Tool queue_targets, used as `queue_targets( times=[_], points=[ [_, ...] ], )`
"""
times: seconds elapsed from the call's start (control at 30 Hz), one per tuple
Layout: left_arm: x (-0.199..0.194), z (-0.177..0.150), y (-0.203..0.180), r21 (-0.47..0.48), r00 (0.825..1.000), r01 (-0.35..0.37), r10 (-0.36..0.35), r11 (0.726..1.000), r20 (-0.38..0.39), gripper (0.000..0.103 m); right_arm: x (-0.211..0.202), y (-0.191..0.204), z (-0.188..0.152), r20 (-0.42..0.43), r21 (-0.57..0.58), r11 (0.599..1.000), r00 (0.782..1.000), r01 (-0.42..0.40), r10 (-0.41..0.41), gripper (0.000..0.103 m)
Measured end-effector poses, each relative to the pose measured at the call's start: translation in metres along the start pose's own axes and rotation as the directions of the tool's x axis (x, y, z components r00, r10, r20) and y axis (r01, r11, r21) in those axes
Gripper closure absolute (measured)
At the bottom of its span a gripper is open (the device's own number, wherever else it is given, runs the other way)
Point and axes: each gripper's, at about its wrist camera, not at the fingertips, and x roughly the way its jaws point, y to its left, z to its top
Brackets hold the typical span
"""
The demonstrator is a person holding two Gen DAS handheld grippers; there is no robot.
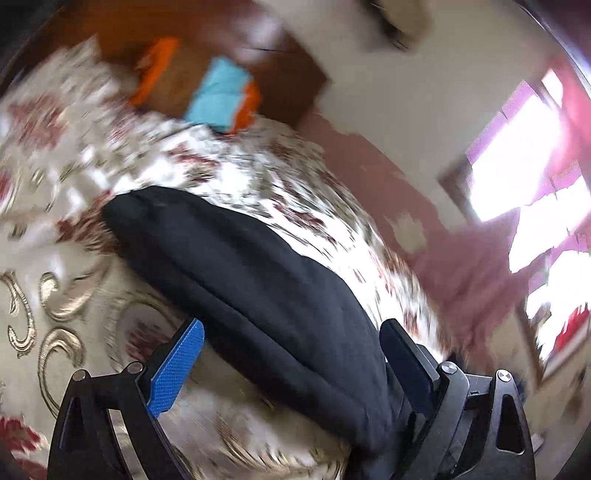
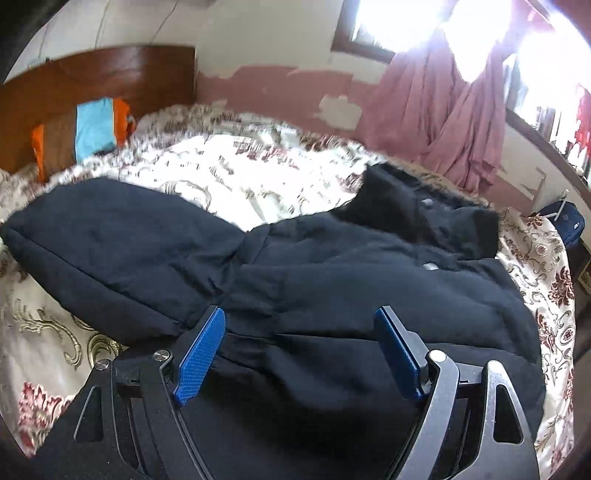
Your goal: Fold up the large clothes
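Black coat (image 2: 332, 280) lies spread on the bed, over a floral quilt (image 2: 229, 166); collar (image 2: 424, 218) w/ fur trim is at the far end, toward the window side. One sleeve (image 2: 110, 251) sticks out to the left across the quilt; left-wrist view shows that sleeve (image 1: 240, 280) running between the left gripper's (image 1: 295, 339) fingers, jaws wide apart, not pinching it. Right gripper (image 2: 301, 325) is over the coat body, jaws also spread, nothing clamped. Left view is badly motion-blurred. Further out: wooden headboard (image 2: 92, 77), an orange/blue pillow (image 2: 92, 129) against it, pink curtain (image 2: 443, 110) by the bright window (image 2: 388, 22), peeling pink wall (image 2: 277, 88).
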Motion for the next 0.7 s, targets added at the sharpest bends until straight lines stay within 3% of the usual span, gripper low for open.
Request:
queue_targets(
  times=[0.07,0.23,0.47,0.53,0.67,0.7],
  points=[
    [0.006,0.009,0.021,-0.080,1.000,0.011,-0.013,0.997,-0.018,0.007,0.010,0.017,0.000,-0.026,-0.042,0.999,0.999,0.018,-0.019,0.024],
    [0.025,0.013,0.056,-0.169,0.995,-0.065,0.051,0.983,-0.088,0.007,0.040,0.042,-0.019,-0.140,-0.161,0.982,0.982,0.101,-0.124,0.024],
    [0.032,0.015,0.072,-0.202,0.996,0.031,-0.047,0.979,-0.072,0.012,0.040,0.056,-0.034,-0.139,-0.212,0.967,0.976,0.139,-0.170,0.017],
    [0.032,0.015,0.073,-0.205,0.995,0.051,-0.066,0.978,-0.069,0.028,0.039,0.054,-0.035,-0.139,-0.204,0.971,0.978,0.128,-0.158,0.017],
    [0.038,0.017,0.065,-0.153,0.995,0.050,-0.063,0.987,-0.082,0.085,0.035,0.051,-0.035,-0.129,-0.192,0.976,0.983,0.101,-0.127,0.015],
    [0.035,0.017,0.061,-0.133,0.997,0.049,-0.058,0.990,-0.059,0.094,0.032,0.049,-0.035,-0.117,-0.183,0.980,0.988,0.082,-0.105,0.015]
  ],
)
